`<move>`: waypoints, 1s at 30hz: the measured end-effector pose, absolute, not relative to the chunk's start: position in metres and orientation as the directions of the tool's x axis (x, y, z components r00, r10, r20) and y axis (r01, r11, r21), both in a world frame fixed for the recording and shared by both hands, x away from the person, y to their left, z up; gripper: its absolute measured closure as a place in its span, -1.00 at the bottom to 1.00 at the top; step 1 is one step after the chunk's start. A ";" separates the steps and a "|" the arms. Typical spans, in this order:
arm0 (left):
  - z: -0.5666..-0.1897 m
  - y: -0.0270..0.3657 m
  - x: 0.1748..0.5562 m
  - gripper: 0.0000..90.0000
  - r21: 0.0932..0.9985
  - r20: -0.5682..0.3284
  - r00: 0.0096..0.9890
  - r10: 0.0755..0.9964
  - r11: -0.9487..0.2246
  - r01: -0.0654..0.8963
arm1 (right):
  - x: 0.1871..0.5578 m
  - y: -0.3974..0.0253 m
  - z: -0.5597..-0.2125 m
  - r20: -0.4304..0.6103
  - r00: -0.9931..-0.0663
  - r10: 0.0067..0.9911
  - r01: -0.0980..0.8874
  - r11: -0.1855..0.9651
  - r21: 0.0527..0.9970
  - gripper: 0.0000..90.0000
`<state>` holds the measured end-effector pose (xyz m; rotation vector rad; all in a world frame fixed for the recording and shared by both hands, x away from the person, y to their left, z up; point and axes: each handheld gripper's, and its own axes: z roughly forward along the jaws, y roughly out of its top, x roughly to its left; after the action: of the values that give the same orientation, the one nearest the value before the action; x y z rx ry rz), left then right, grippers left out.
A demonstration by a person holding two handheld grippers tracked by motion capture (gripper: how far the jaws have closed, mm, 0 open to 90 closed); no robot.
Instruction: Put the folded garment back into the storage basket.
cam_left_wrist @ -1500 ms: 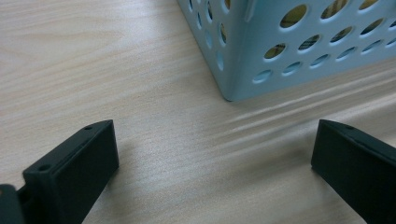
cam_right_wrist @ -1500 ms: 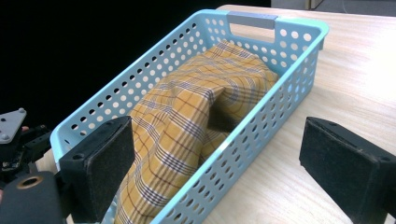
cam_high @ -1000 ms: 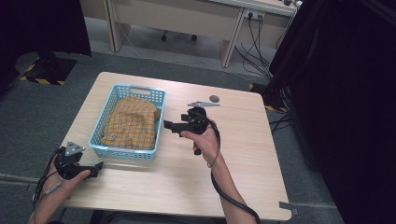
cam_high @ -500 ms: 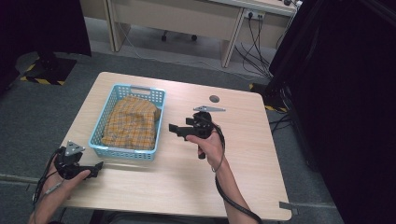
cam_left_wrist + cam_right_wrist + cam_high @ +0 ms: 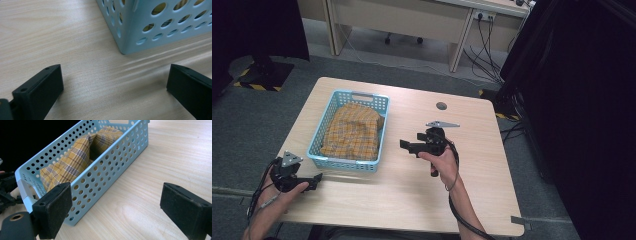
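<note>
Cloth (image 5: 353, 132) sits in the basket (image 5: 382, 131); right gripper (image 5: 408, 145) and left gripper (image 5: 317, 178) both wide open, empty — little left.

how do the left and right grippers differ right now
The left gripper sits at the table's near left corner, just outside the blue basket's corner; the right gripper is out mid-table, right of the basket, pointing at its long side. Both stand open, holding nothing.
</note>
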<state>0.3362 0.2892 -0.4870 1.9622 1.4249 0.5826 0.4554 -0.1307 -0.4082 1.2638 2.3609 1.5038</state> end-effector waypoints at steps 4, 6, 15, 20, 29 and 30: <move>-0.487 0.289 0.336 -1.00 0.715 -0.014 0.315 0.949 -0.211 0.667 | 0.451 -0.135 -0.411 0.346 -0.663 0.663 0.594 0.185 0.783 -0.75; -0.487 0.289 0.336 -1.00 0.714 -0.014 0.315 0.949 -0.211 0.667 | 0.450 -0.136 -0.412 0.349 -0.663 0.663 0.595 0.183 0.782 -0.75; -0.487 0.289 0.336 -1.00 0.714 -0.014 0.315 0.949 -0.211 0.667 | 0.444 -0.136 -0.421 0.348 -0.668 0.657 0.597 0.195 0.778 -0.75; -0.487 0.289 0.336 -1.00 0.714 -0.014 0.315 0.949 -0.211 0.667 | 0.443 -0.140 -0.424 0.341 -0.666 0.664 0.598 0.201 0.776 -0.75; -0.487 0.289 0.336 -1.00 0.714 -0.014 0.315 0.949 -0.211 0.667 | 0.439 -0.154 -0.430 0.332 -0.651 0.683 0.606 0.204 0.769 -0.75; -0.487 0.289 0.336 -1.00 0.714 -0.014 0.315 0.949 -0.211 0.667 | 0.439 -0.155 -0.431 0.330 -0.651 0.684 0.605 0.205 0.769 -0.75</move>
<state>0.3362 0.2892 -0.4870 1.9623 1.4250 0.5825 0.4385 -0.1550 -0.4306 1.2732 2.3729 1.4503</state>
